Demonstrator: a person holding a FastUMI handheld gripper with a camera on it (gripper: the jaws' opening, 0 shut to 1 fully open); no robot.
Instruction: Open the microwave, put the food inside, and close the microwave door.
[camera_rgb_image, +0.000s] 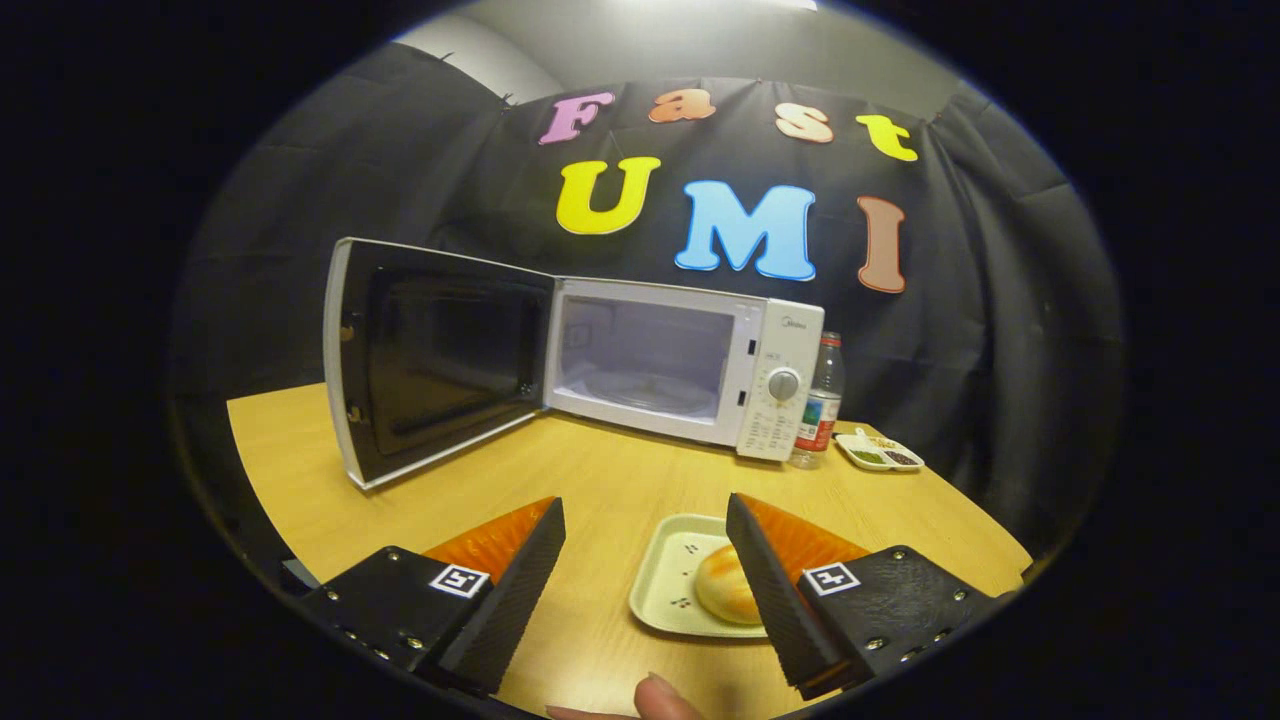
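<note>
A wooden tabletop (600, 480) is carrying every item in the scene and is stretching from the tool back to the dark cloth wall. The white microwave (690, 365) is standing toward the far side of the tabletop, its cavity facing forward and lying open, with a glass turntable (640, 388) showing on the cavity floor. The microwave door (430, 355) is swinging wide to the left on its hinge, its dark inner window turned toward the camera and its lower corner sitting just above the wood. A control panel with a round dial (783, 384) is occupying the right end of the microwave. A clear plastic bottle (822, 405) with a red cap is standing upright just beside the microwave's right side. The tool (645, 510) is hovering low over the near part of the tabletop with its fingers spread wide apart and gripping nothing. A pale square plate (670, 580) is resting on the tabletop between the fingers, partly hidden behind the right one. A golden bread roll (725, 585), the food, is sitting on that plate, well short of the microwave. A small white dish (878, 452) holding dark and green bits is lying to the right of the bottle. A fingertip (660, 698) of a person is showing at the near edge, below the plate.
</note>
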